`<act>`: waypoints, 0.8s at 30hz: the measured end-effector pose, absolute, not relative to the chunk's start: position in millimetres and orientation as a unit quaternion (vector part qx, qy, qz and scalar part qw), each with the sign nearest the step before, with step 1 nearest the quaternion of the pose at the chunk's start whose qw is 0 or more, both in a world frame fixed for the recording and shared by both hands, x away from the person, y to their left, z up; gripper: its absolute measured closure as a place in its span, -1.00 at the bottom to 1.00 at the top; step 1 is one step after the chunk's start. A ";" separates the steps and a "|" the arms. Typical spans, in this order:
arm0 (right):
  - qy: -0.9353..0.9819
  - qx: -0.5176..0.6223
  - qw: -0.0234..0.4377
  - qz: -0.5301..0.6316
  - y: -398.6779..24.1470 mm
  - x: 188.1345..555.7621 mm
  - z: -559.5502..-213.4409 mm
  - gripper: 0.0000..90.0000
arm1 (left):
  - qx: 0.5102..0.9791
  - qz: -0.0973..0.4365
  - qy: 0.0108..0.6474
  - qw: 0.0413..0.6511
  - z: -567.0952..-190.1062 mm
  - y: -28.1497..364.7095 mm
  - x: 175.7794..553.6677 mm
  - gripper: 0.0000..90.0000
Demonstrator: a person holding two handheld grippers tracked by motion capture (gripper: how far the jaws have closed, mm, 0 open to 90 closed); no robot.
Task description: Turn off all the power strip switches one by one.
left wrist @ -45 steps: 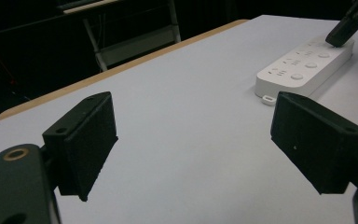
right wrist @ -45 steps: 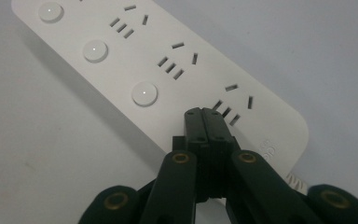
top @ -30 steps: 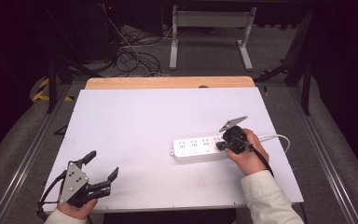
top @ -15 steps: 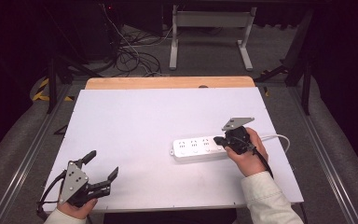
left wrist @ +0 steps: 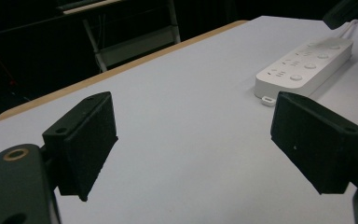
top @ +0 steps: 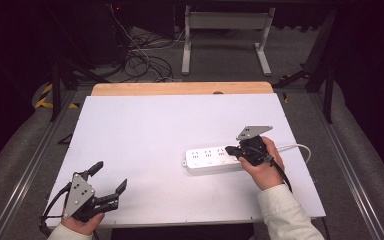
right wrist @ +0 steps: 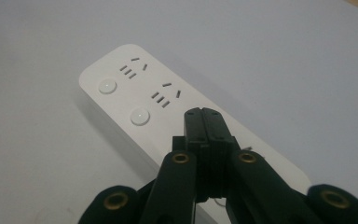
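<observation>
A white power strip [top: 207, 159] with several sockets and round buttons lies flat on the white table [top: 155, 125], right of centre. My right gripper [top: 228, 149] is over the strip's right part, pointing left along it. In the right gripper view its jaws [right wrist: 205, 114] are shut with nothing between them, above the strip [right wrist: 135, 88] just past the second button. I cannot tell whether the tips touch it. My left gripper [top: 110, 176] rests at the near left corner, open and empty. In the left gripper view its jaws [left wrist: 191, 135] stand wide apart, and the strip [left wrist: 307, 65] lies far off at upper right.
The strip's white cable [top: 300, 147] runs off to the right behind my right hand. A wooden board [top: 180, 88] edges the table's far side. On the floor beyond it are a metal stand [top: 225, 30] and loose cables [top: 145, 55].
My right hand has shifted slightly to the right over the strip's end, and its grey top plate has tipped flatter. The left gripper and the strip have not moved.
</observation>
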State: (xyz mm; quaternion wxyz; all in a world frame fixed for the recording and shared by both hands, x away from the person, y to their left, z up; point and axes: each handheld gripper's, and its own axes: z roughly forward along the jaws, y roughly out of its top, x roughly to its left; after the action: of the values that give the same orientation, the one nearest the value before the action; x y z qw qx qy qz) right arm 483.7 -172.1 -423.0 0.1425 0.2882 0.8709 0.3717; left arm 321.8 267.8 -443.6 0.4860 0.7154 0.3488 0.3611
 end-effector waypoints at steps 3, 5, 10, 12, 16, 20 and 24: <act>0.872 0.286 0.135 0.372 -169.8 485.1 -426.6 1.00 | 0.715 0.361 0.349 0.486 -443.6 267.9 321.7 -0.67; 0.875 0.284 0.130 0.369 -166.2 486.4 -429.8 1.00 | 0.715 0.362 0.349 0.486 -443.6 268.1 322.0 -0.67; 0.880 0.281 0.125 0.361 -161.6 487.4 -434.3 1.00 | 0.715 0.360 0.349 0.487 -443.6 267.9 321.7 -0.67; 0.883 0.282 0.123 0.356 -159.6 487.7 -436.6 1.00 | 0.715 0.363 0.348 0.486 -443.4 268.4 321.9 -0.67; 0.887 0.280 0.118 0.348 -157.3 488.8 -440.0 1.00 | 0.715 0.361 0.349 0.487 -443.6 268.1 321.8 -0.67; 0.890 0.281 0.118 0.339 -155.5 490.2 -443.0 1.00 | 0.715 0.361 0.349 0.487 -443.6 268.1 321.9 -0.67; 0.893 0.281 0.115 0.333 -154.0 490.7 -445.1 1.00 | 0.715 0.362 0.348 0.486 -443.6 268.1 322.0 -0.67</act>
State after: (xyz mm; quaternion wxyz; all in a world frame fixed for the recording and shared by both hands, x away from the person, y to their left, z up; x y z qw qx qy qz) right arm 490.7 -154.0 -445.1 0.1148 0.2813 0.8926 0.3331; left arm 322.0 268.1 -443.6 0.4860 0.7153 0.3484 0.3617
